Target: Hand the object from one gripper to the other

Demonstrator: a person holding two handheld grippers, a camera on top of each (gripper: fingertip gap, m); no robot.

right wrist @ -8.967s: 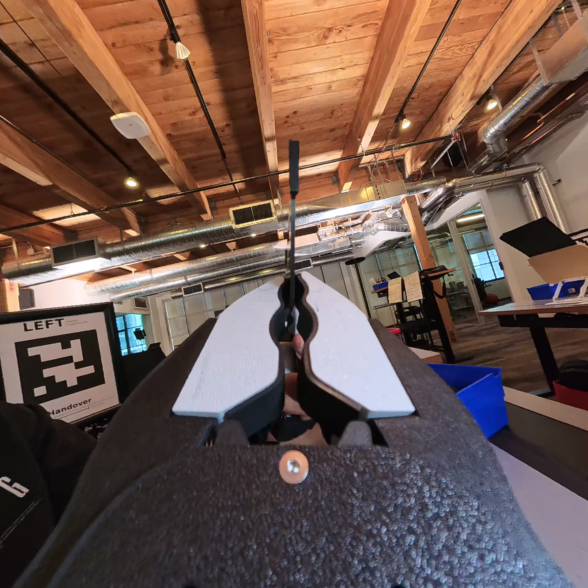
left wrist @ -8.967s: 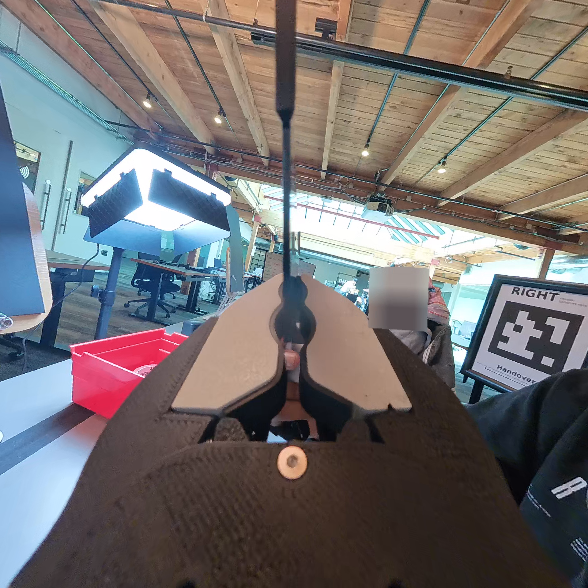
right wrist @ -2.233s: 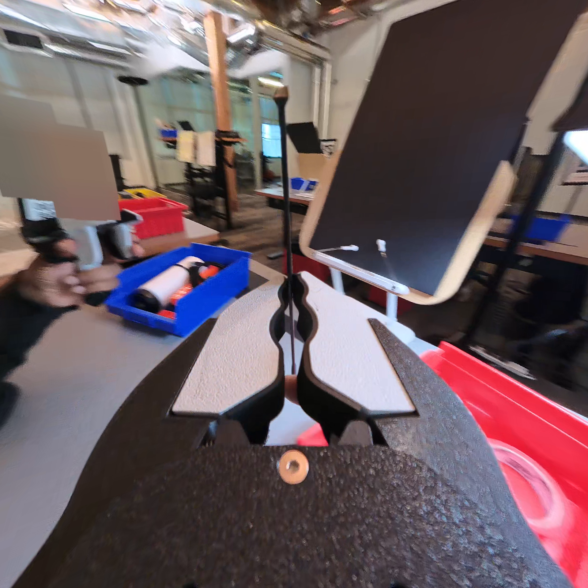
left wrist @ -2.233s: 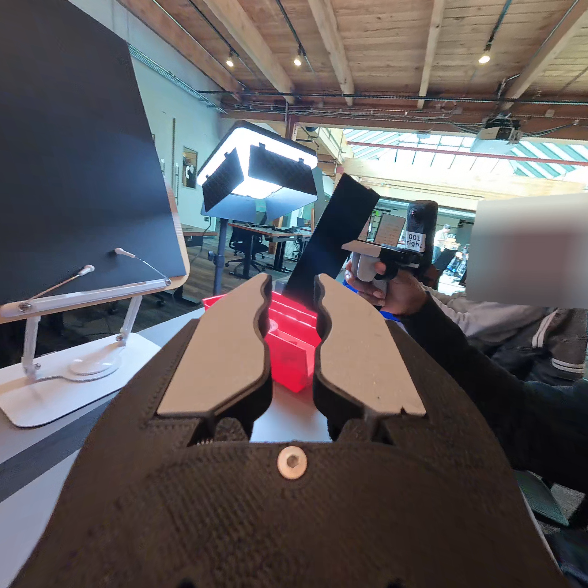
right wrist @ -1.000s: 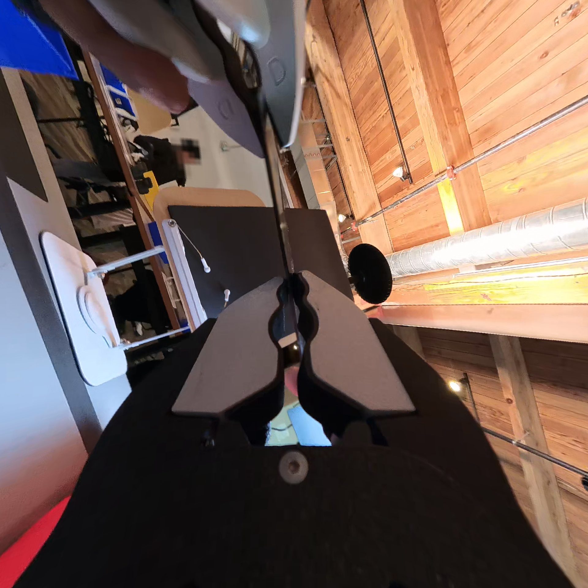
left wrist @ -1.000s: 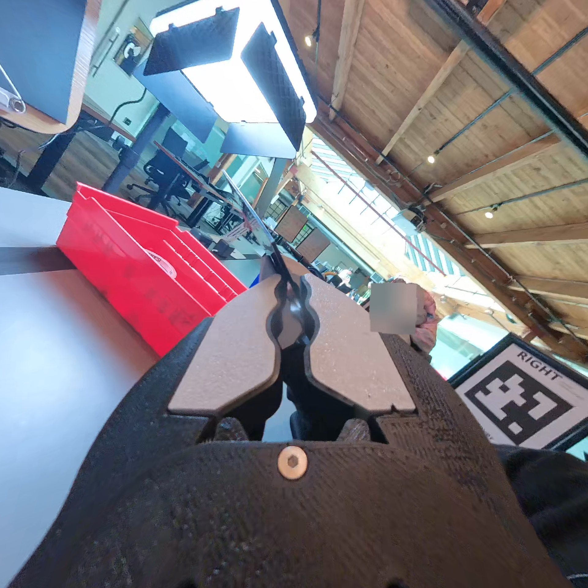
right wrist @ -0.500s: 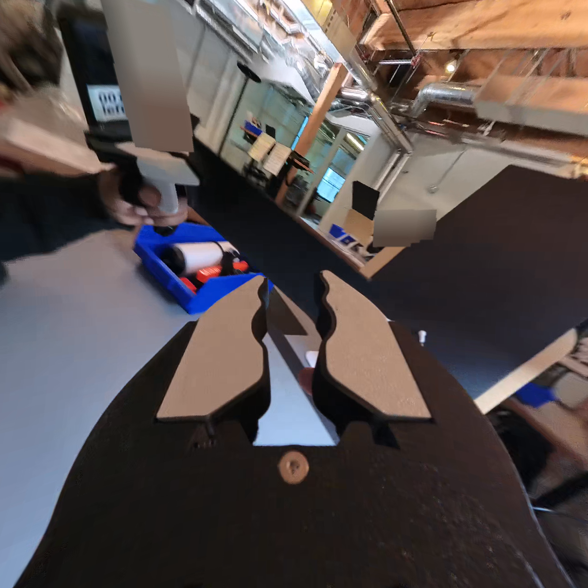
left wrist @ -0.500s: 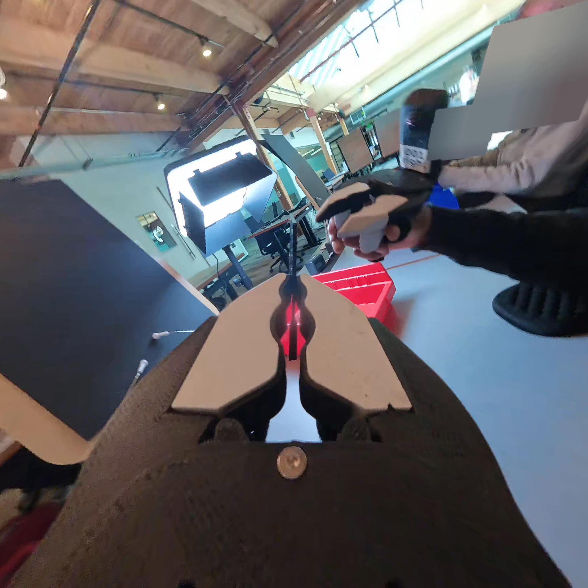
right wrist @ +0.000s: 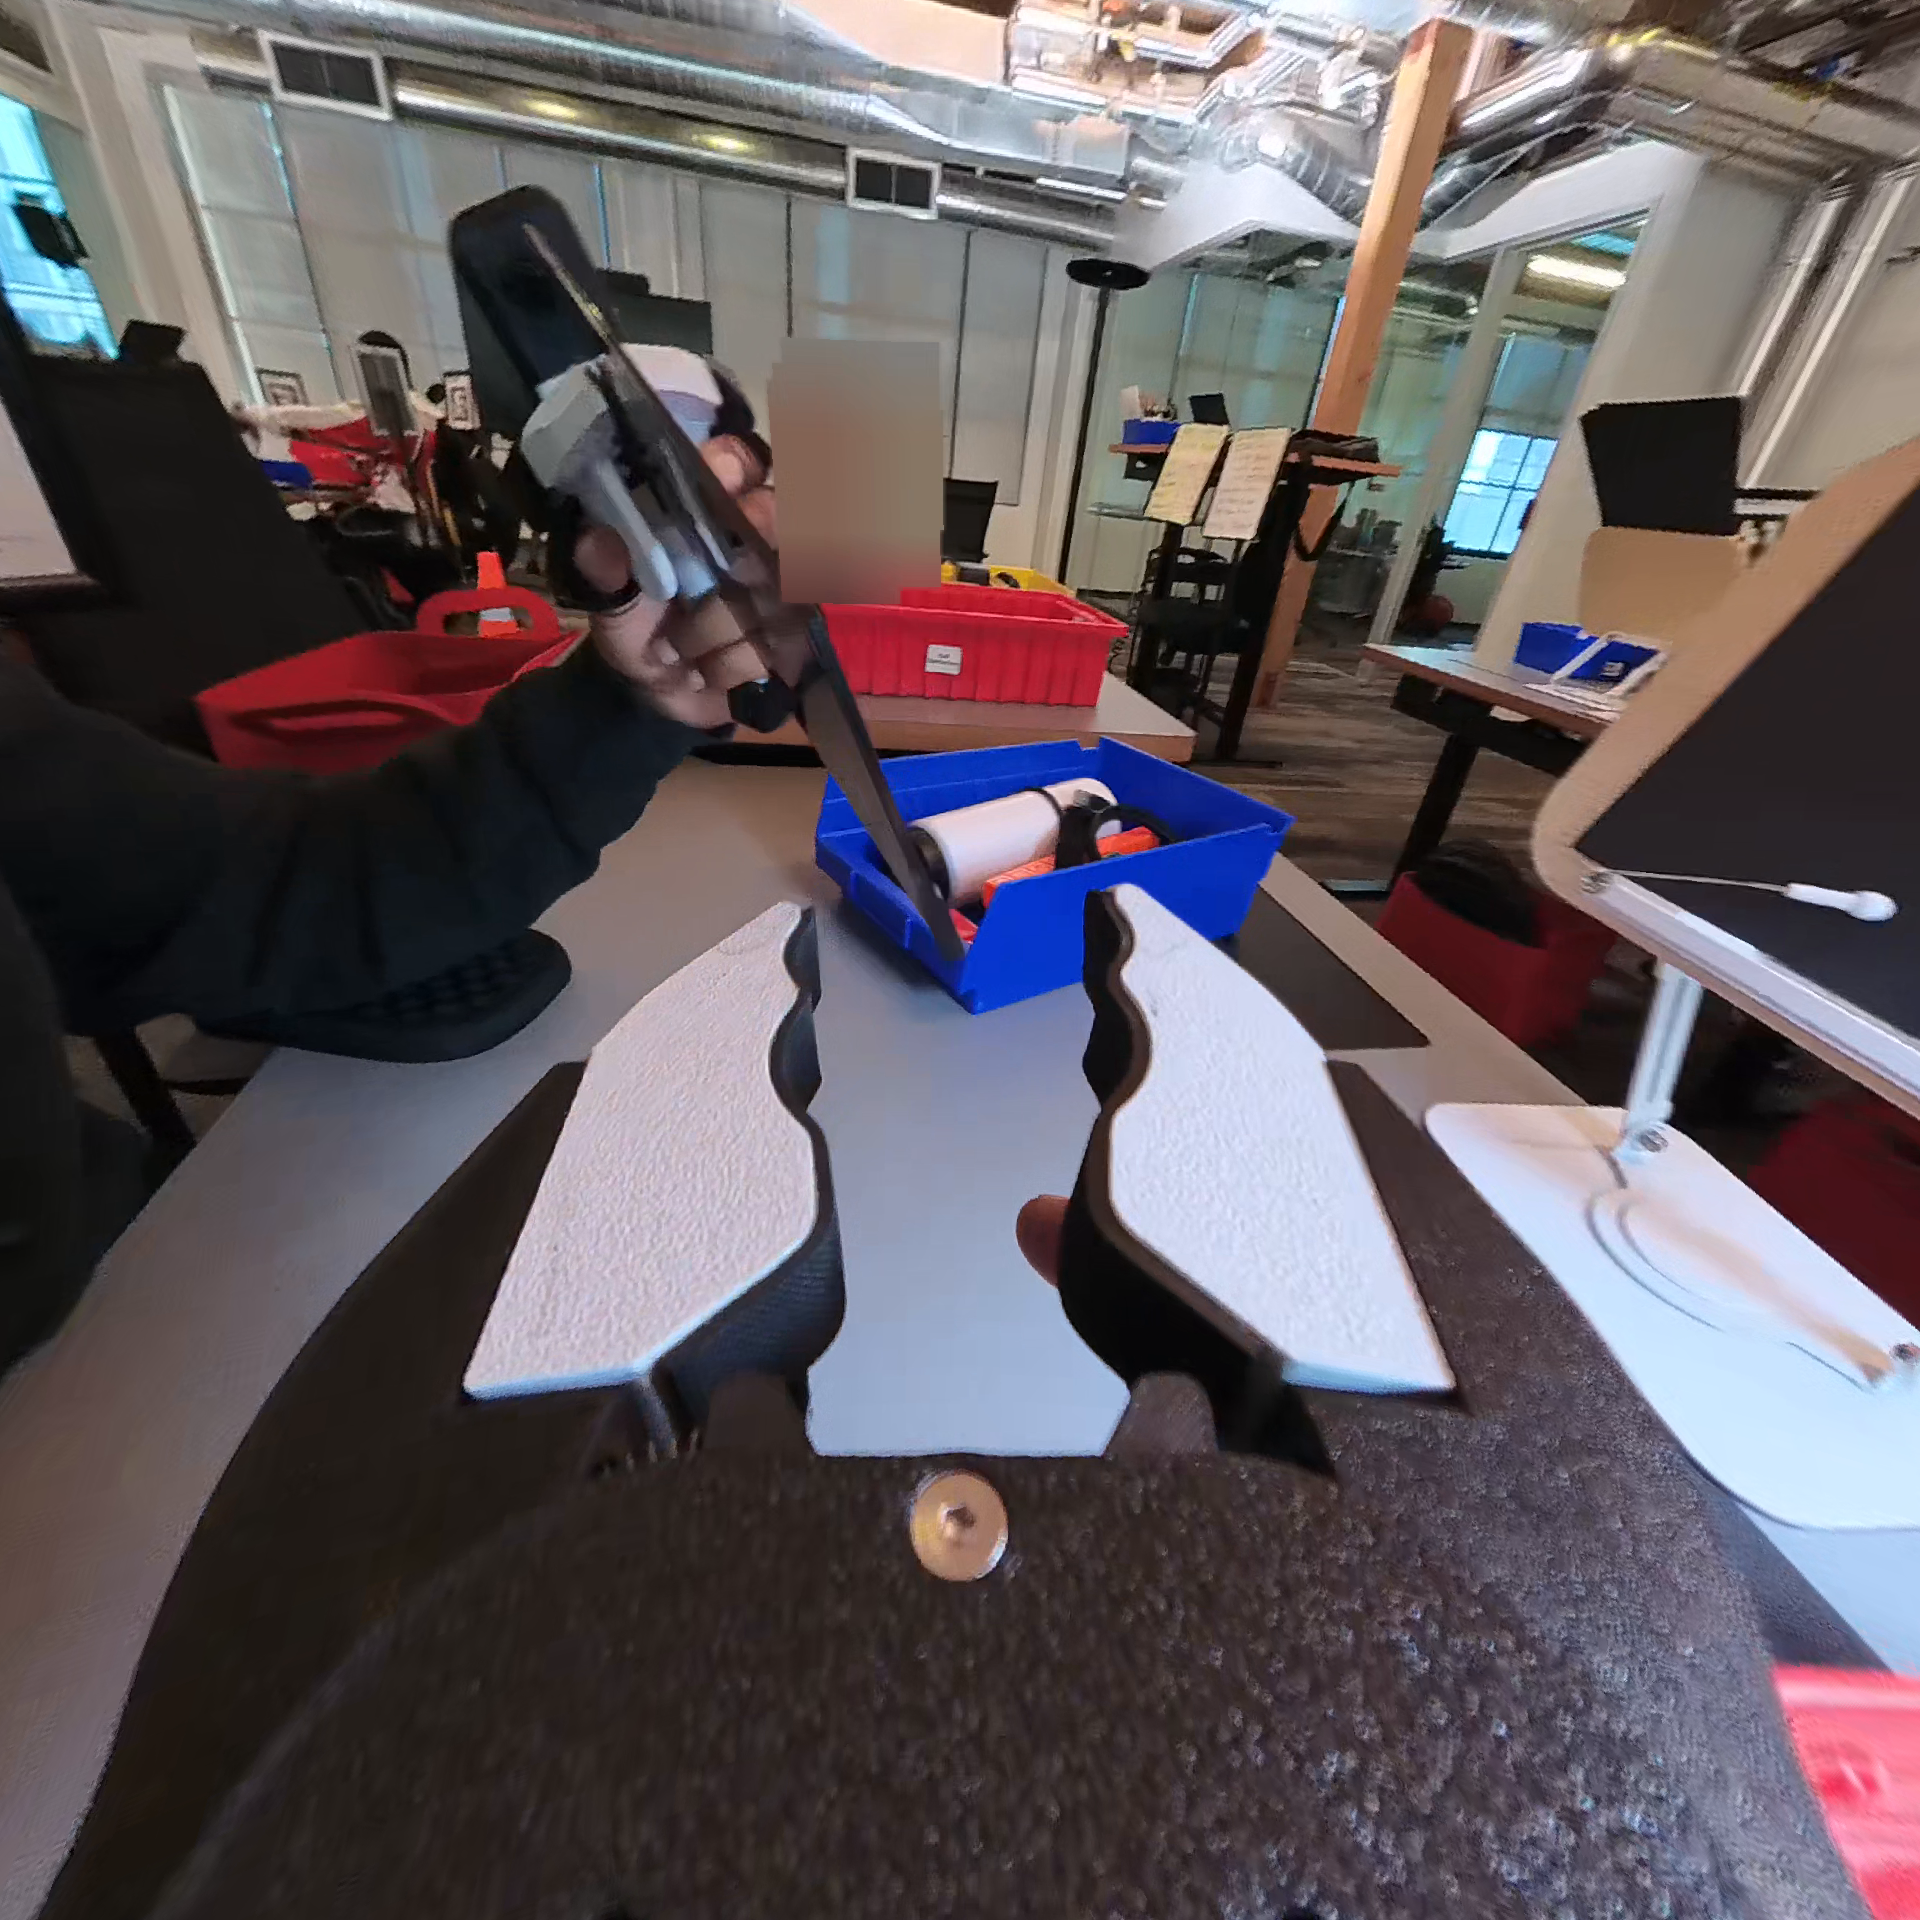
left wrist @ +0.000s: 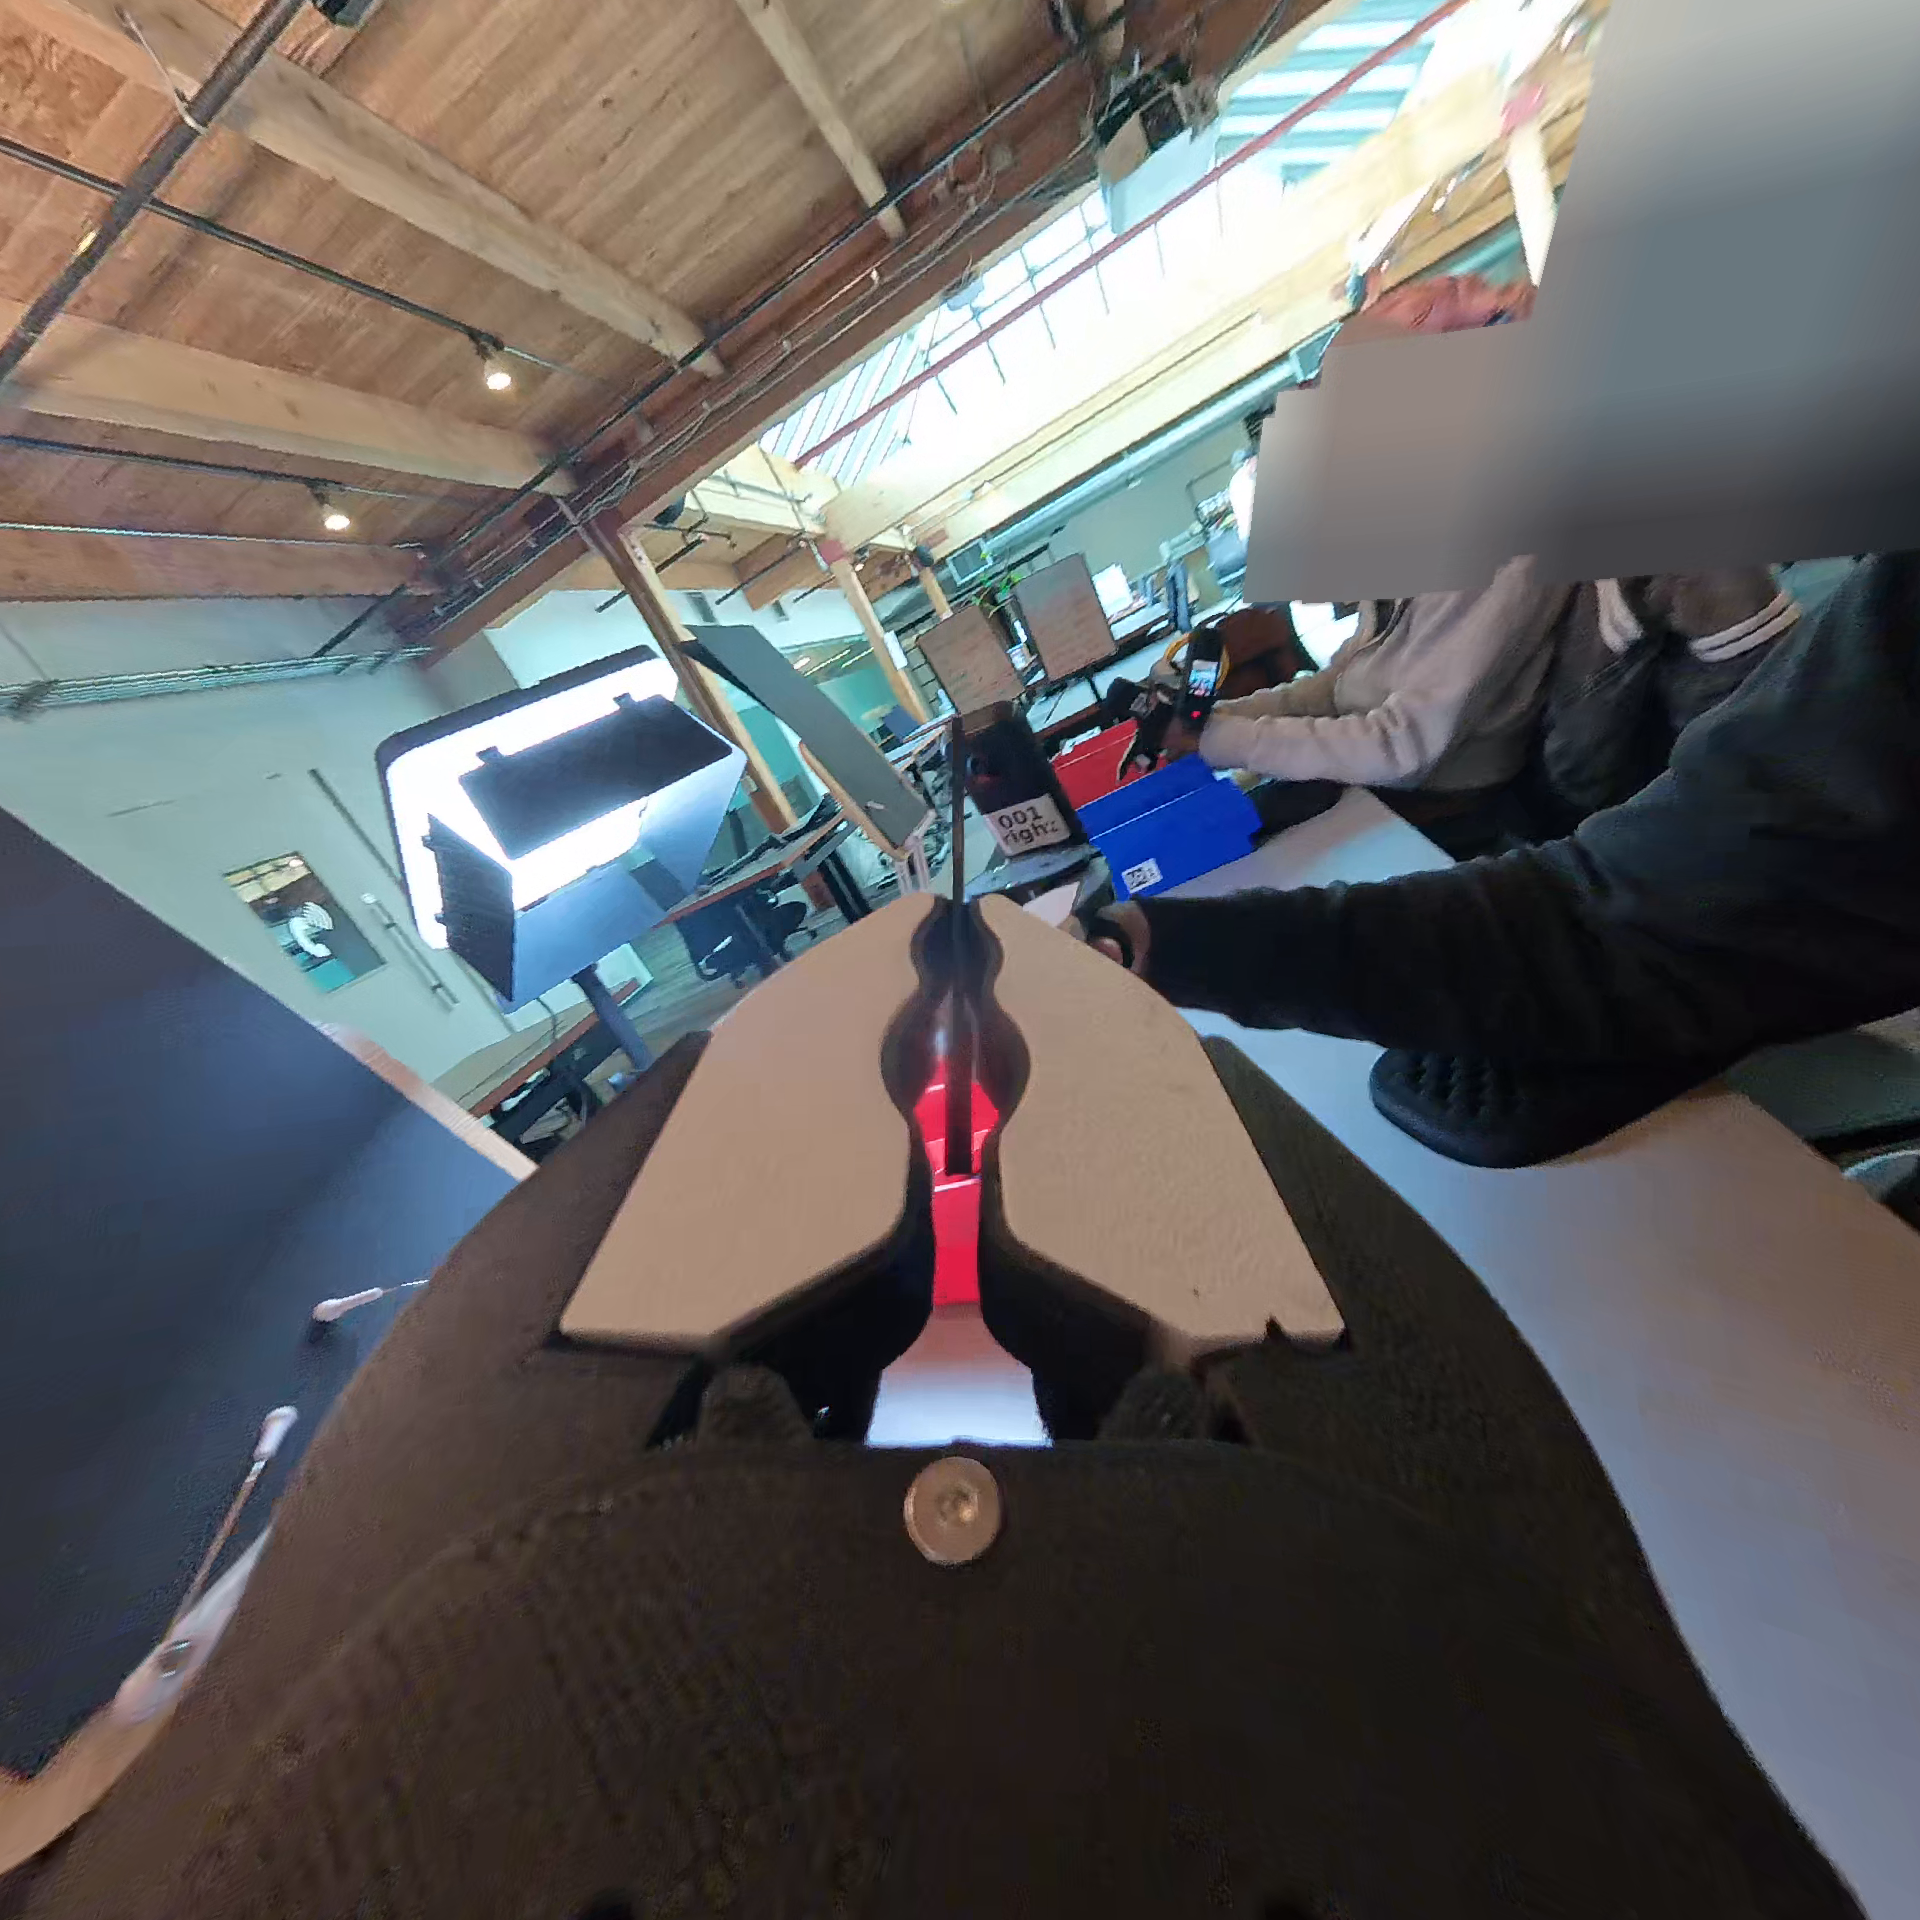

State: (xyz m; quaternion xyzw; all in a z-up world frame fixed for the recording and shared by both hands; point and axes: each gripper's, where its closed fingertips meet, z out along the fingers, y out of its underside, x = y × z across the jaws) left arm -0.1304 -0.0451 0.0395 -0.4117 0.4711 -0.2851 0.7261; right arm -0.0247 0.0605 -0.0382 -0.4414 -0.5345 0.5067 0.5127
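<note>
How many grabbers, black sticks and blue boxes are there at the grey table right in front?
Grippers: 2, the left gripper and the right gripper
Thin black stick: 1
Blue bin: 1
Total: 4

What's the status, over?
Left gripper shut on thin black rod. Right gripper open, empty. Rod clear of blue bin; nothing obstructing.
</note>
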